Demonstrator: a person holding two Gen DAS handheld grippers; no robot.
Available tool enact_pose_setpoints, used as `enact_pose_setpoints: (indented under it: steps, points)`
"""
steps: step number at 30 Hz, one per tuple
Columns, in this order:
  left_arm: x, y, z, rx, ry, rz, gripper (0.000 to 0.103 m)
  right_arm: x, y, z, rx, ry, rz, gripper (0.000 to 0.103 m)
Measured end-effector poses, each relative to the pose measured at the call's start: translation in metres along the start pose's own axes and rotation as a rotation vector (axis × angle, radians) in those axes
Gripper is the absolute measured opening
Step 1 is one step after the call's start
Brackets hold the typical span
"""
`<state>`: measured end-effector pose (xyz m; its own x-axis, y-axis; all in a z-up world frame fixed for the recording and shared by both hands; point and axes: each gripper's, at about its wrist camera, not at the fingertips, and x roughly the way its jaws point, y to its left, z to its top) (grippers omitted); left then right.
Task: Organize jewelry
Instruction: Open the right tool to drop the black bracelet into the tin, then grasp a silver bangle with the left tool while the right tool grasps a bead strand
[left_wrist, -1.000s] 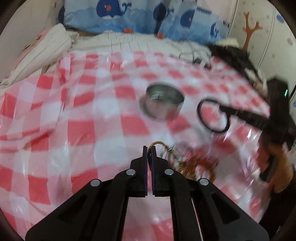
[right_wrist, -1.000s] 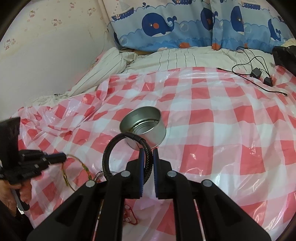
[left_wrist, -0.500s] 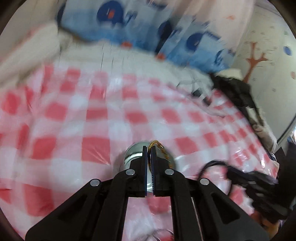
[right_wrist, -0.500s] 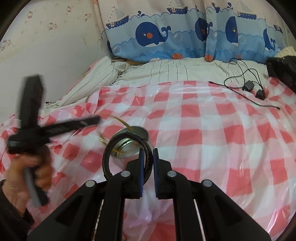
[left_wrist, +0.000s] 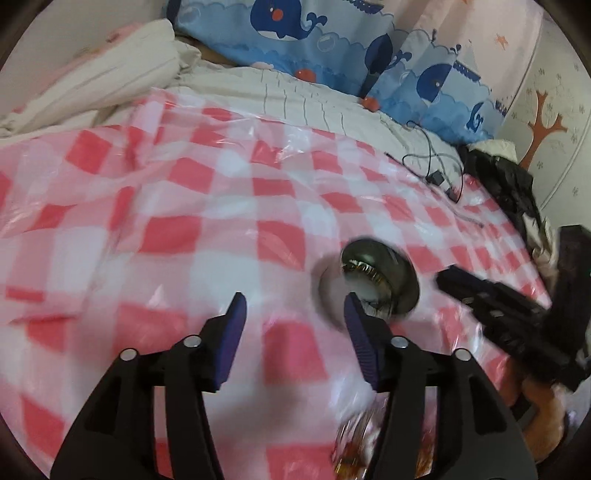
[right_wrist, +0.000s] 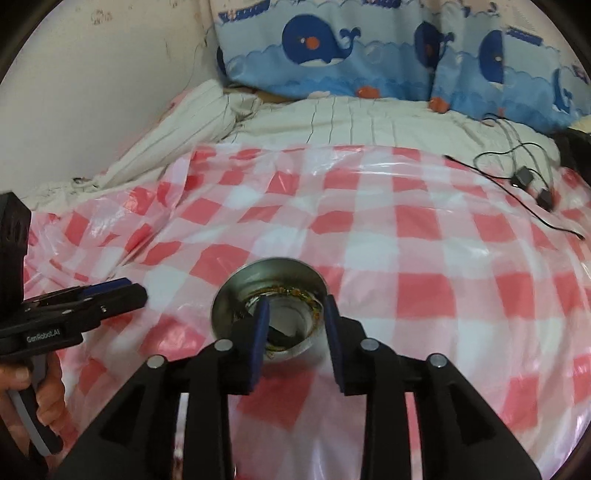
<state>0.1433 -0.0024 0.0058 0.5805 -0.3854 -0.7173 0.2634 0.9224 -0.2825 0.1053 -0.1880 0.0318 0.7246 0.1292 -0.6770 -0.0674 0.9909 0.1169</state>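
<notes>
A round metal tin (right_wrist: 226, 297) stands on the red-and-white checked plastic sheet (right_wrist: 406, 266). In it lie a gold chain (right_wrist: 291, 290) and a black cord bracelet (right_wrist: 279, 334). My right gripper (right_wrist: 296, 306) hovers right over the tin, its jaws opening, and the pads press on nothing. In the left wrist view the tin (left_wrist: 406, 291) with the gold chain (left_wrist: 364, 267) sits just right of my left gripper (left_wrist: 294, 300), whose jaws are opening with only cloth between them. Each gripper shows in the other's view: right gripper (left_wrist: 491, 310), left gripper (right_wrist: 92, 299).
A blurred heap of gold and reddish jewelry (left_wrist: 354, 443) lies near the bottom edge. Whale-print pillows (right_wrist: 332, 48) and striped bedding (right_wrist: 332, 122) line the back. A black cable with adapters (right_wrist: 524, 181) lies at the far right, dark clothing (left_wrist: 506, 184) beyond it. A hand (right_wrist: 48, 398) holds the left gripper's handle.
The left gripper carried the gold chain to the tin, let it go and slid left. The right gripper brought the black cord loop over the tin and released it.
</notes>
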Motion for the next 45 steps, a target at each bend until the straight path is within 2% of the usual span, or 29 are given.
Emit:
enact_pose_setpoints:
  steps: [5, 9, 13, 17, 20, 25, 28, 31, 33, 34, 35, 38, 43, 45]
  points:
    - [-0.035, -0.019, -0.052, 0.105, 0.032, 0.016, 0.062, -0.055, 0.006, -0.056, -0.023, 0.019, 0.055, 0.034]
    - [-0.042, -0.031, -0.090, 0.154, 0.059, 0.006, 0.062, -0.067, 0.004, -0.089, -0.026, 0.038, 0.069, 0.034]
    - [-0.033, -0.036, -0.092, 0.156, 0.050, -0.016, 0.062, -0.060, 0.010, -0.096, -0.033, 0.057, 0.059, 0.034]
    - [-0.016, -0.048, -0.089, 0.225, 0.054, 0.018, 0.059, -0.052, 0.011, -0.100, -0.042, 0.083, 0.062, 0.034]
    - [-0.006, -0.061, -0.084, 0.278, 0.044, 0.014, 0.057, -0.049, 0.012, -0.103, -0.039, 0.110, 0.096, 0.034]
    - [0.014, -0.076, -0.087, 0.359, 0.096, 0.051, 0.052, -0.046, 0.021, -0.106, -0.085, 0.121, 0.109, 0.034]
    - [0.018, -0.078, -0.090, 0.382, 0.106, 0.079, 0.043, -0.042, 0.021, -0.108, -0.091, 0.138, 0.111, 0.034]
    - [0.022, -0.074, -0.090, 0.378, 0.115, 0.099, 0.028, -0.039, 0.022, -0.109, -0.095, 0.149, 0.120, 0.034]
    - [0.022, -0.075, -0.091, 0.389, 0.121, 0.090, 0.012, -0.040, 0.025, -0.110, -0.104, 0.148, 0.122, 0.034]
    - [0.021, -0.077, -0.091, 0.403, 0.115, 0.102, 0.011, -0.040, 0.026, -0.110, -0.110, 0.146, 0.123, 0.034]
    - [0.019, -0.077, -0.091, 0.401, 0.110, 0.097, 0.010, -0.041, 0.027, -0.110, -0.115, 0.143, 0.127, 0.034]
    - [0.011, -0.068, -0.084, 0.314, 0.099, 0.021, 0.010, -0.043, 0.030, -0.110, -0.117, 0.135, 0.160, 0.034]
    - [0.003, -0.054, -0.076, 0.201, 0.082, -0.040, 0.010, -0.044, 0.041, -0.108, -0.126, 0.116, 0.246, 0.034]
    - [0.006, -0.043, -0.074, 0.136, 0.109, -0.070, 0.010, -0.039, 0.047, -0.109, -0.141, 0.127, 0.243, 0.034]
